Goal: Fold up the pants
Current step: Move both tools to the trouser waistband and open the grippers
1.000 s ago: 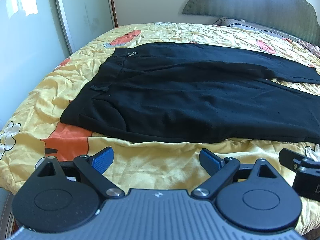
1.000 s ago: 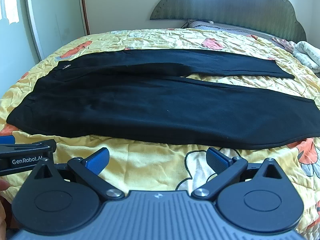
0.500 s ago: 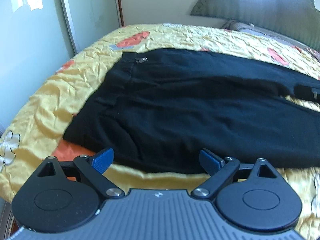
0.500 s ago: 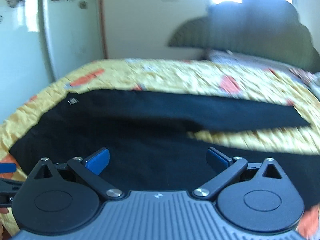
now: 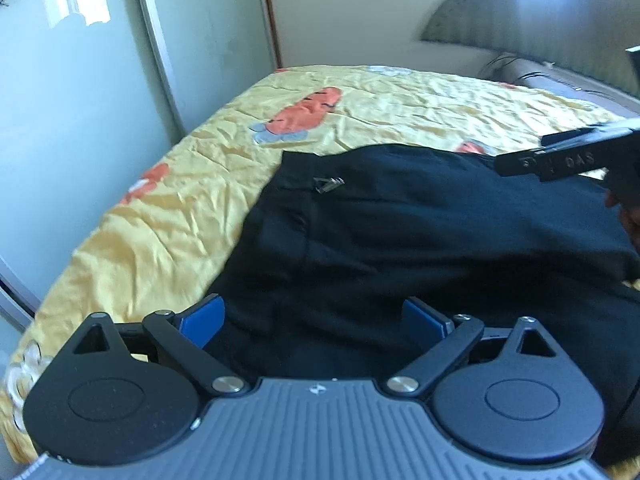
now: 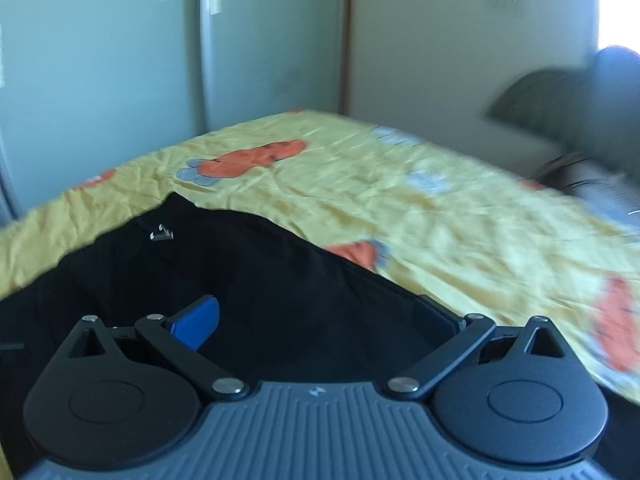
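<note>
- The black pants (image 5: 400, 232) lie flat on a bed under a yellow bedspread (image 5: 168, 216) printed with orange shapes; in the left wrist view they fill the centre and right of the frame, the waist end toward the left
- A small metal clasp (image 5: 328, 185) shows on the waistband, upper centre of that view; in the right wrist view it sits at left of centre
- The left gripper (image 5: 316, 320) is spread wide at the bottom of its view, blue pads (image 5: 204, 320) well apart above the dark cloth, nothing between them
- The right gripper (image 6: 314, 320) is likewise spread wide over the pants (image 6: 248, 280) at the lower centre of its frame, which is blurred; whether its tips touch the fabric I cannot tell
- Its black body also shows at the right edge of the left wrist view, above the pants
- A pale wardrobe door (image 6: 100, 80) stands upper left; a dark headboard (image 5: 520, 16) upper right
</note>
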Available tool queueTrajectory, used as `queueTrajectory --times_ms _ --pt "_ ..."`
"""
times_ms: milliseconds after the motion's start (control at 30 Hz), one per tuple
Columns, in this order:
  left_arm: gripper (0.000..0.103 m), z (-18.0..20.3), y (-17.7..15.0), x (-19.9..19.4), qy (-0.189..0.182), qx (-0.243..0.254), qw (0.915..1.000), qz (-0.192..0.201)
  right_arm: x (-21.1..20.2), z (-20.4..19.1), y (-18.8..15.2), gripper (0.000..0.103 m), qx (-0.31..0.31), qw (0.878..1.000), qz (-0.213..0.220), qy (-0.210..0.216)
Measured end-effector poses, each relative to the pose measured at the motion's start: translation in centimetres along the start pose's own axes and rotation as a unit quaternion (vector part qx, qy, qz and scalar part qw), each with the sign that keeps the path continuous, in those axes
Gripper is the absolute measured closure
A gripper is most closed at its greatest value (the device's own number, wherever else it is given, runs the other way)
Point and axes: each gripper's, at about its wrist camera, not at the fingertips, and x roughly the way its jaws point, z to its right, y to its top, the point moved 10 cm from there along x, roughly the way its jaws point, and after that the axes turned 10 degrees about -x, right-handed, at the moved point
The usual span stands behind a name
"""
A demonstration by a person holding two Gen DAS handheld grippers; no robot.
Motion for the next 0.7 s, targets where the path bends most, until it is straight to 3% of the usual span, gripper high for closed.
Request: queueTrajectory --times_ms 100,167,233,300,367,400,433,467,600,700 --pt "0.005 -0.4 2.1 1.9 0.023 0.002 0.9997 0.002 4.6 0.9 1.0 0.0 -0.015 0.998 -0.014 0.066" --pt "0.005 -0.7 3.5 3.4 0.032 -0.008 0.9994 -0.006 7.9 1.2 1.6 0.012 -0.023 0.994 -0.031 0.103" --pt "0.005 -0.8 4.8 4.9 0.036 -0.02 0.9991 -0.013 10.6 1.8 1.7 0.035 -0.01 0.991 -0.051 0.124" --pt "0.005 -0.8 6.2 6.5 0.043 -0.026 0.9985 -0.021 12.9 2.3 1.3 0.043 0.002 0.985 -0.074 0.156" --pt "0.005 -0.5 7.3 8.0 0.034 -0.035 0.9983 -0.033 13.7 2.5 1.9 0.058 -0.005 0.982 -0.065 0.175" --pt "0.005 -0.3 7.8 8.8 0.027 -0.043 0.9977 -0.044 13.9 2.7 2.0 0.08 0.0 0.981 -0.067 0.179" --pt "0.005 0.0 8.2 9.6 0.014 -0.054 0.9967 -0.058 14.0 2.7 2.1 0.095 0.003 0.98 -0.069 0.188" --pt "0.005 0.4 8.8 10.4 -0.007 -0.068 0.995 -0.073 13.7 2.5 2.2 0.098 0.003 0.978 -0.066 0.197" --pt "0.007 1.3 10.9 13.0 -0.062 -0.154 0.98 -0.109 11.3 0.0 1.4 0.103 -0.11 0.984 -0.052 0.129" --pt "0.007 2.2 12.0 14.7 -0.098 -0.216 0.9618 -0.137 7.3 -2.7 1.1 0.103 -0.192 0.978 0.003 0.084"
